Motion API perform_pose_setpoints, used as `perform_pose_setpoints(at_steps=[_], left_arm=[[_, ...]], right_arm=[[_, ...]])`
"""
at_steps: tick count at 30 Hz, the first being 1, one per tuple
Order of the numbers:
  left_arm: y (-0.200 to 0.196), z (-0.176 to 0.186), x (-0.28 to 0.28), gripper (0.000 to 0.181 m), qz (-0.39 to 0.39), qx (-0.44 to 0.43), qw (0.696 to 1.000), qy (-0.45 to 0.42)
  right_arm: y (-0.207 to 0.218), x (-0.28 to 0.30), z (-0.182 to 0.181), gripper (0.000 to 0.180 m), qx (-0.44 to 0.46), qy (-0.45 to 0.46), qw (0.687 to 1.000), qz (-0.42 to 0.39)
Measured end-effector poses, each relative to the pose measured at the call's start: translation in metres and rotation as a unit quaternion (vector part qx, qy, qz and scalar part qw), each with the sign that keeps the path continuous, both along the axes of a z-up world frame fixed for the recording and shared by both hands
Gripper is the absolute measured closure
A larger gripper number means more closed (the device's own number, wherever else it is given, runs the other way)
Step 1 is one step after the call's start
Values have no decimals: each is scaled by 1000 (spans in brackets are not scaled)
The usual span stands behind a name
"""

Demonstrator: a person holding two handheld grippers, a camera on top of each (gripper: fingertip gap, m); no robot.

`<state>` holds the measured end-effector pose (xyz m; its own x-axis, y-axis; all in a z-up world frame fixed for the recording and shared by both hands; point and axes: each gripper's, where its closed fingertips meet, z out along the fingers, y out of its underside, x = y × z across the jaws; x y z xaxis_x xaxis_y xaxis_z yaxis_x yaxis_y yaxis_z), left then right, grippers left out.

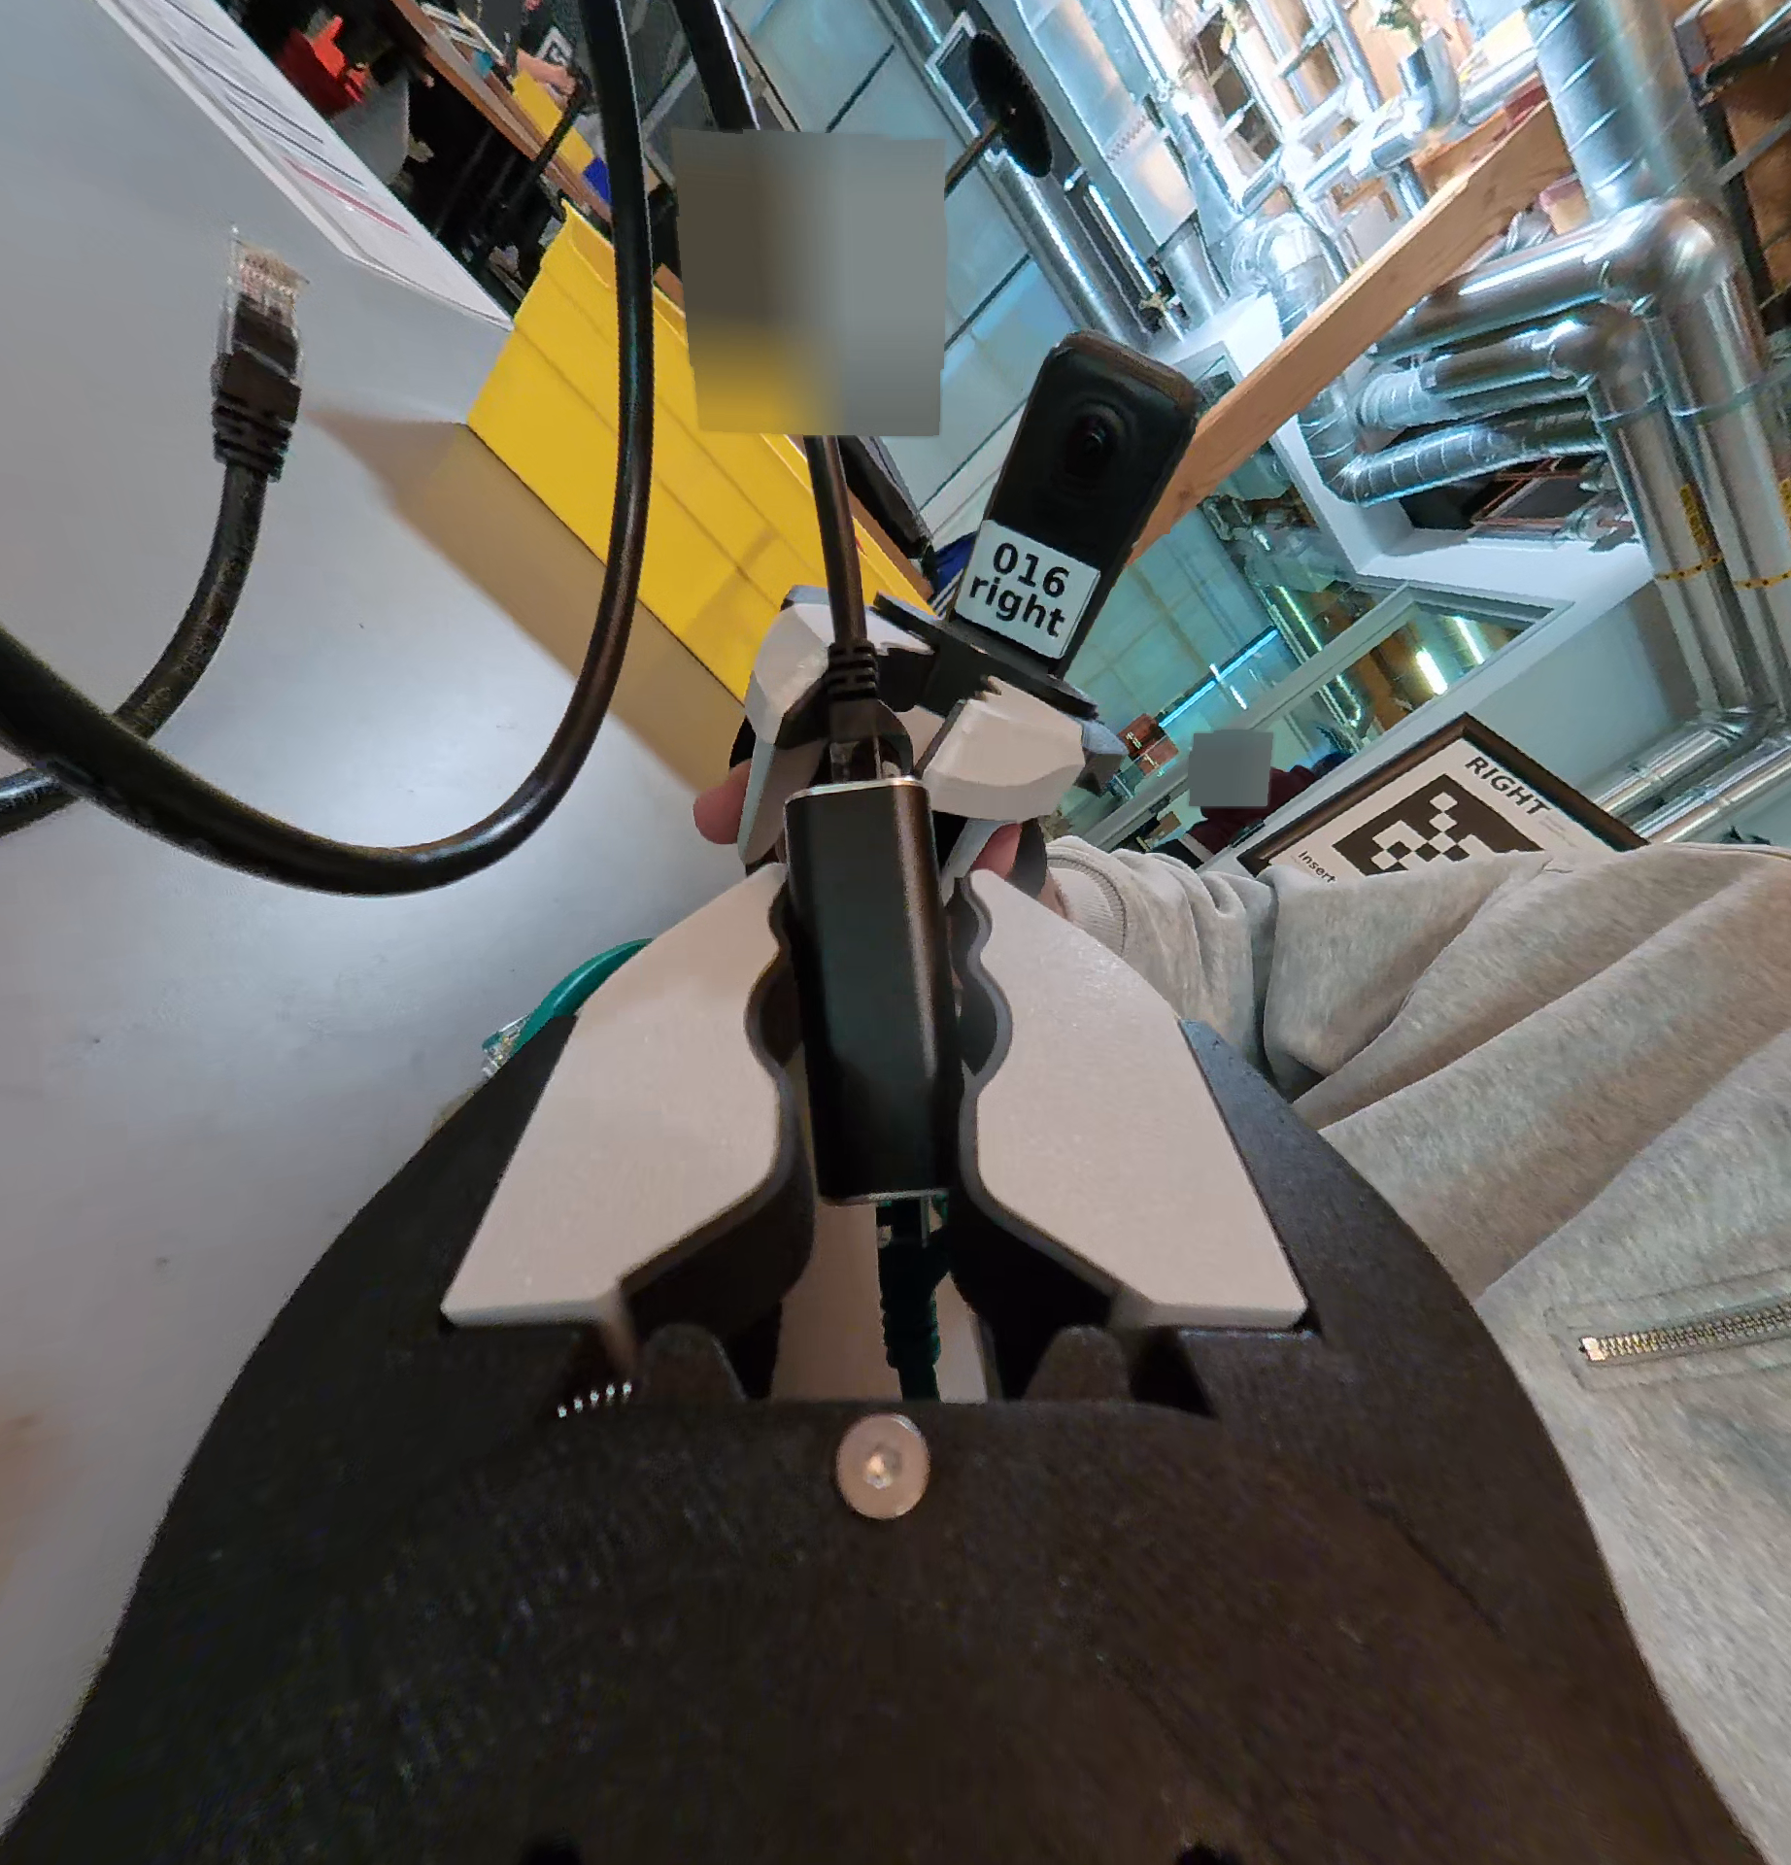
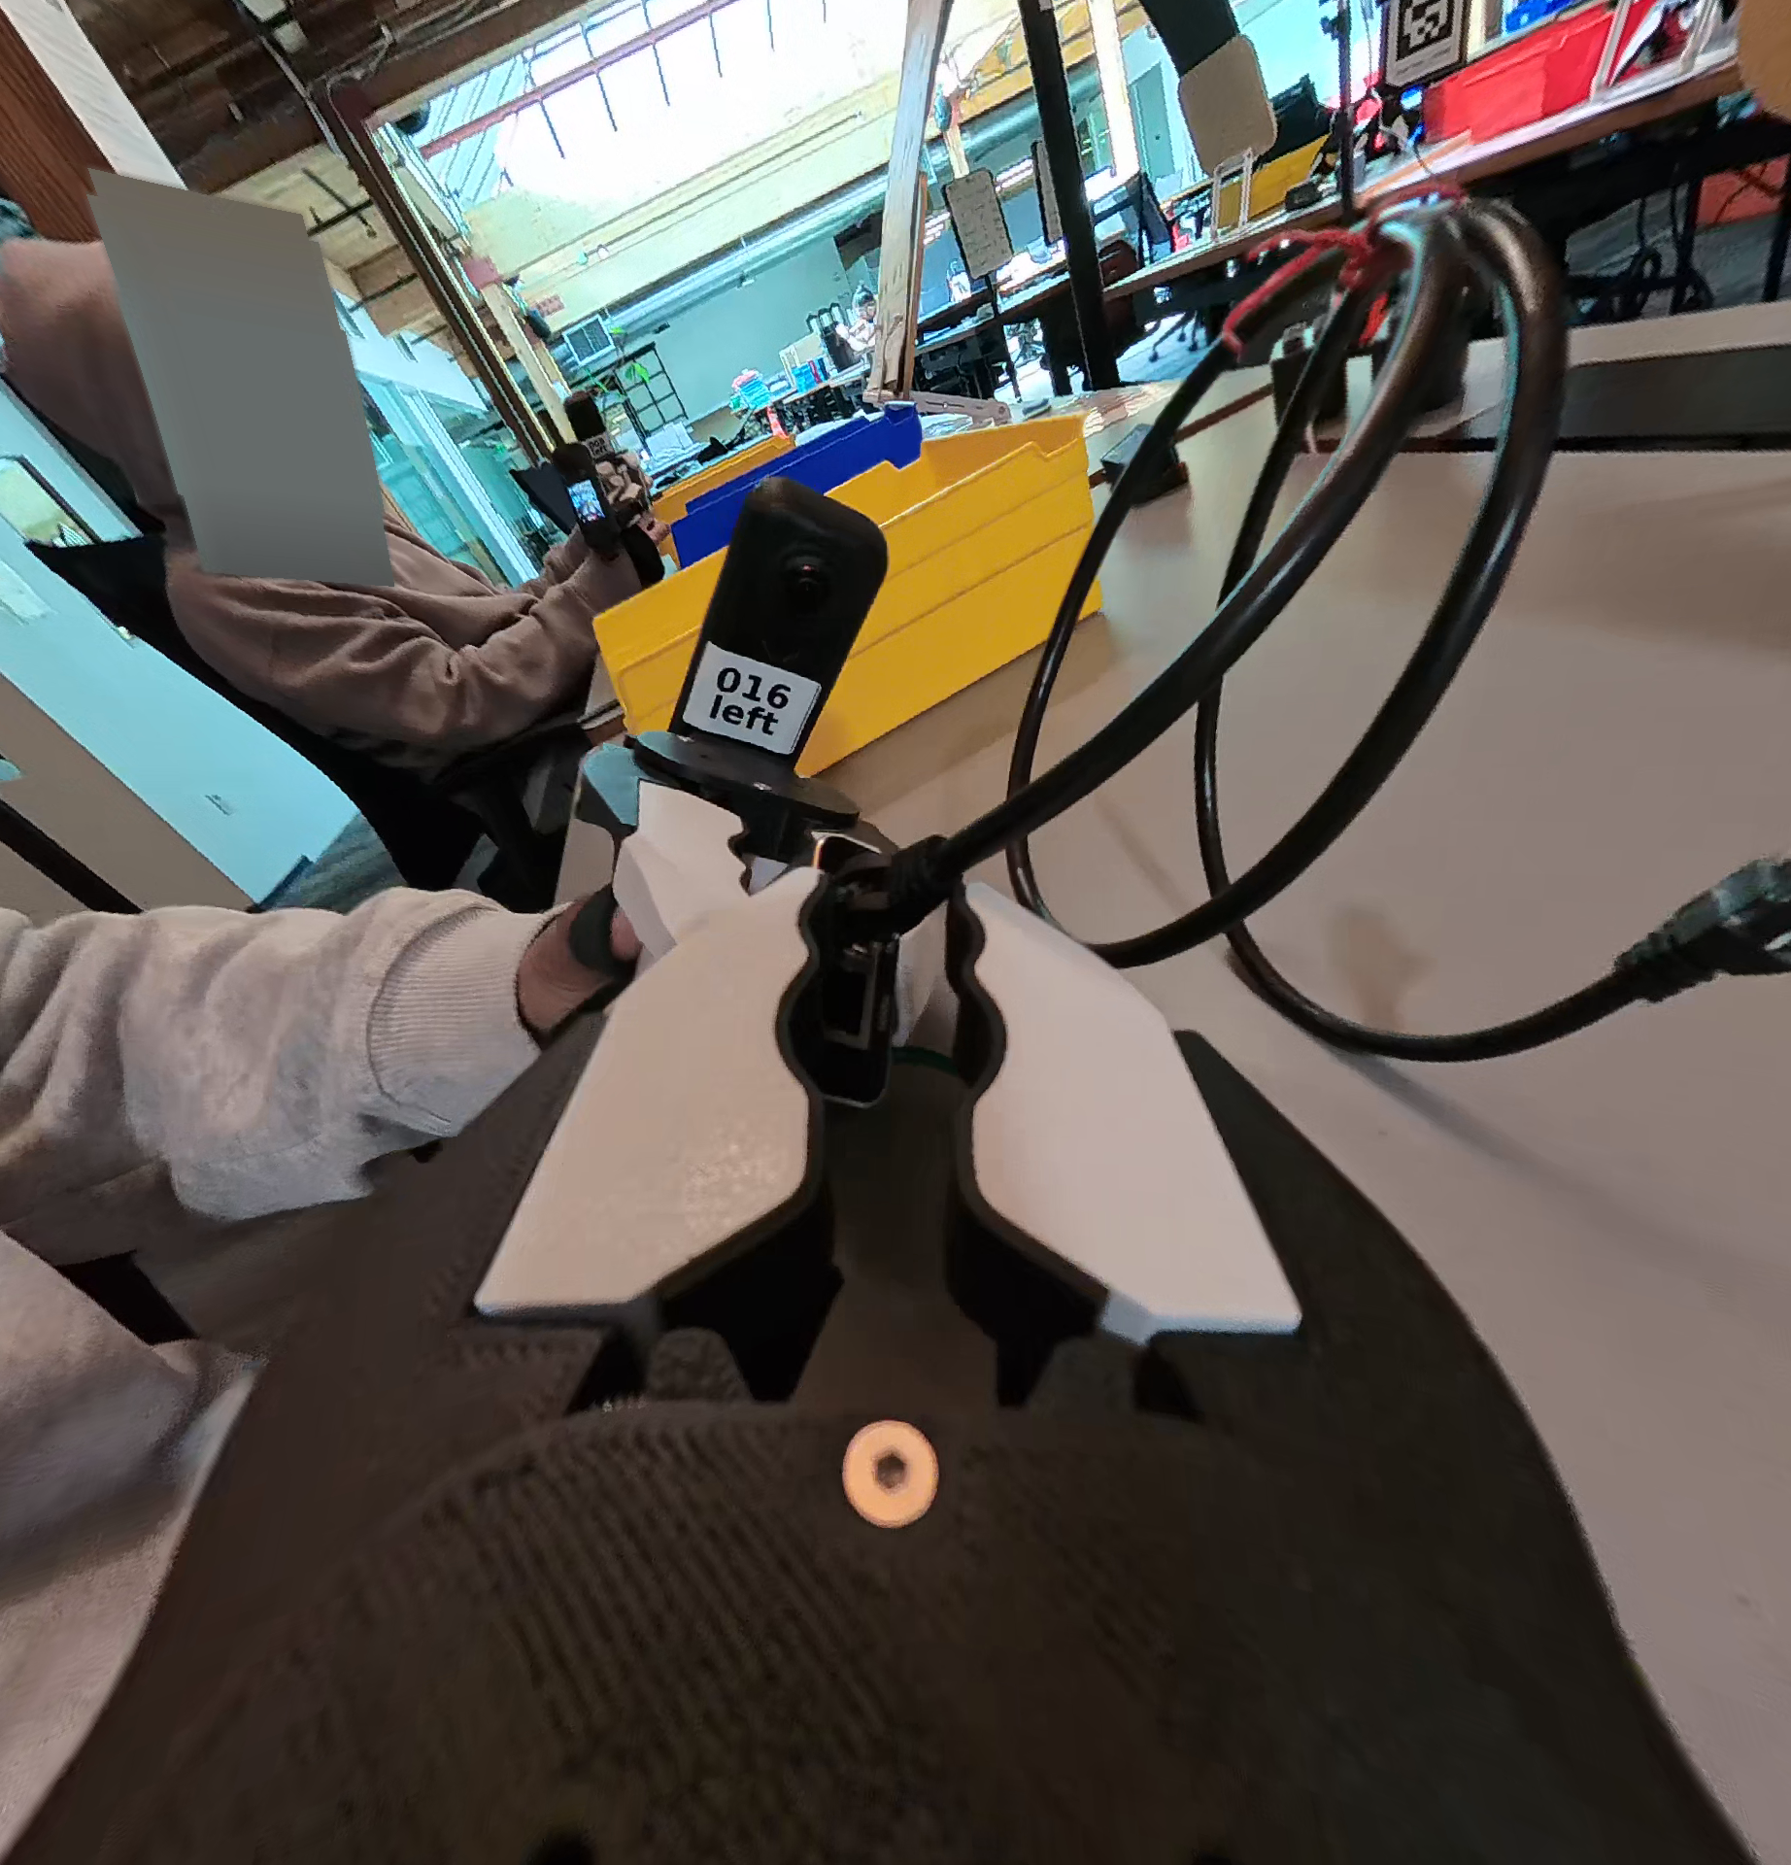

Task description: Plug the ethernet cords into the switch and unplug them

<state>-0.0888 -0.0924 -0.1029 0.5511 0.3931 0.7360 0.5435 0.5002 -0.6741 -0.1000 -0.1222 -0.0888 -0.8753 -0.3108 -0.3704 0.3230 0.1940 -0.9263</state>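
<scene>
Behind switch [image 1: 864, 994], green cord [image 1: 912, 1322] half-hidden

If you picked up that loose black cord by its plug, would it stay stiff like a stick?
Probably not. The loose black cord already curves in loops over the table, so it would likely droop. Its free plug looks small and hard, probably light and easy to pinch.
</scene>
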Motion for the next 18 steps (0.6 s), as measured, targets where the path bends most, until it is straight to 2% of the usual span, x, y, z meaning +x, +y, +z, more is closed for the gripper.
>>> perform_pose_setpoints(at_steps=[9,18], left_arm=[[3,6,-2,152,-15,30,999,3],[-3,6,-7,153,-7,46,999,-6]], right_arm=[[-5,-4,9,159,-4,75,997,-20],[-10,-11,11,160,0,82,995,-61]])
